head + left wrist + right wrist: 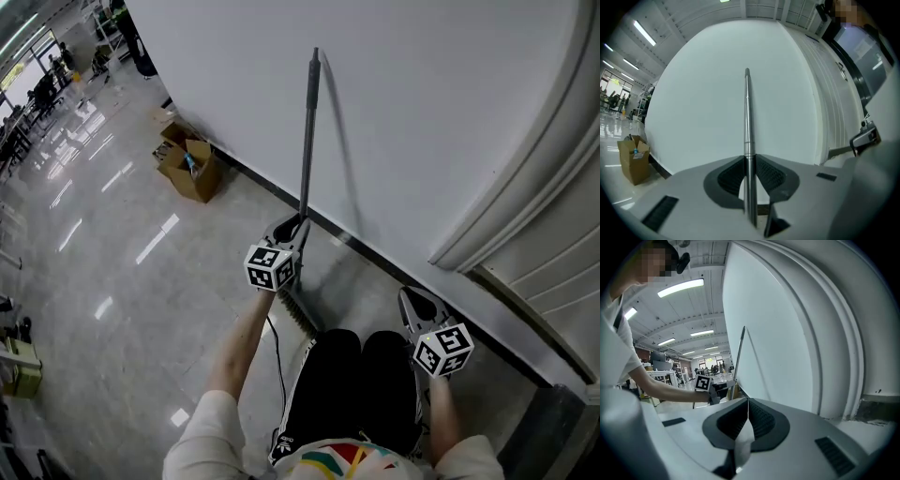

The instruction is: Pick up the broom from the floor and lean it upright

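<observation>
Found the broom (pixel 307 141) standing nearly upright before the white wall (pixel 422 112), pinched on its metal handle by the left gripper (pixel 292 228) and squeezed from either side between the ribbed pads (pixel 771 176), with the bristle head (pixel 302 317) hanging below the grip, low over the floor (pixel 112 281) near the black baseboard (pixel 253 175). Cannot confirm floor contact of the bristles, nor wall contact of the handle tip. Found the right gripper (pixel 419 305) pressed together on nothing, off to the side by the wall, well apart from the broom. Judged as the leaning step, late in the task. To do it well: set the bristle head down on the floor first, a little out from the baseboard, so as to give the handle a slight tilt toward the wall. Then ease the tip against the wall with a firm pinch; avoid rolling the wrist, for fear of twisting or sliding the smooth round shaft between the pads. Loosen the pinch slowly, and only after feeling the broom settle; watch for the head skating out on the glossy tile. Withdraw straight back, clear of the shaft, without nudging it sideways toward the cardboard box (pixel 192 169). Hold the right gripper ready to catch a sideways slip.
</observation>
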`<state>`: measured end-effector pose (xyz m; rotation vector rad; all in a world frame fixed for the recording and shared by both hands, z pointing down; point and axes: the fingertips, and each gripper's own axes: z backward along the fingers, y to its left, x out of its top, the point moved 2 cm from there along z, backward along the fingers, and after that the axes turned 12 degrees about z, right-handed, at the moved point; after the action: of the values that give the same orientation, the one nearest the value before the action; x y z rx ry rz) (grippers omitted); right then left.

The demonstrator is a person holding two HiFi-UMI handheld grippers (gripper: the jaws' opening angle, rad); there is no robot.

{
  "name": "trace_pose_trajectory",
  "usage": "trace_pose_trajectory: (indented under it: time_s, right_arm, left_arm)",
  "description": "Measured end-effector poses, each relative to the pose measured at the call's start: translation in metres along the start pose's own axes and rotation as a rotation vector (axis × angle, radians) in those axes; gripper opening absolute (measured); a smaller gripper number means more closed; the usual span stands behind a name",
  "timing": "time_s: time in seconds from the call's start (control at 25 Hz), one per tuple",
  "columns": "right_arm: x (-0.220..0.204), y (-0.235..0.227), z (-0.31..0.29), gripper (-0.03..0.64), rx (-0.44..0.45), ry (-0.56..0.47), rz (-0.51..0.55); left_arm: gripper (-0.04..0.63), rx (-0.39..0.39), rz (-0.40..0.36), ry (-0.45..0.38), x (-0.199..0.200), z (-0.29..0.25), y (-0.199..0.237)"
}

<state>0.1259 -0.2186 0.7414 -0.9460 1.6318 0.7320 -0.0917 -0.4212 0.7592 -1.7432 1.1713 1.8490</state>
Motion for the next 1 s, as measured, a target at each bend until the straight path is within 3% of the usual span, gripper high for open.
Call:
trace_pose_trajectory:
  time_s: [0.4, 0.52, 0.64, 0.76, 0.88, 0.92, 1.0]
  right_arm:
    - [-0.008, 0.013, -0.015, 0.014, 0.035, -0.001, 0.020]
    - [-0.004, 0.017, -0.013, 0.014, 0.040, -0.004, 0.024]
    - [0.009, 0.022, -0.014, 0.014, 0.045, -0.025, 0.038]
    - [0.035, 0.028, -0.025, 0.014, 0.039, -0.066, 0.060]
    - [0.064, 0.030, -0.033, 0.014, 0.028, -0.112, 0.070]
    - [0.069, 0.031, -0.036, 0.014, 0.023, -0.123, 0.068]
    - [0.072, 0.033, -0.042, 0.014, 0.009, -0.135, 0.057]
  left_arm:
    - [0.121, 0.044, -0.041, -0.042, 0.000, -0.014, -0.001]
    - [0.195, 0.071, -0.040, -0.093, 0.013, -0.006, -0.003]
    - [0.215, 0.085, -0.054, -0.140, 0.033, 0.008, -0.008]
    - [0.215, 0.049, -0.085, -0.180, 0.062, 0.026, -0.024]
    - [0.212, 0.005, -0.019, -0.174, 0.074, 0.045, -0.053]
    - [0.186, 0.018, 0.017, -0.184, 0.073, 0.053, -0.060]
    - [0.070, 0.084, 0.056, -0.217, 0.066, 0.071, -0.072]
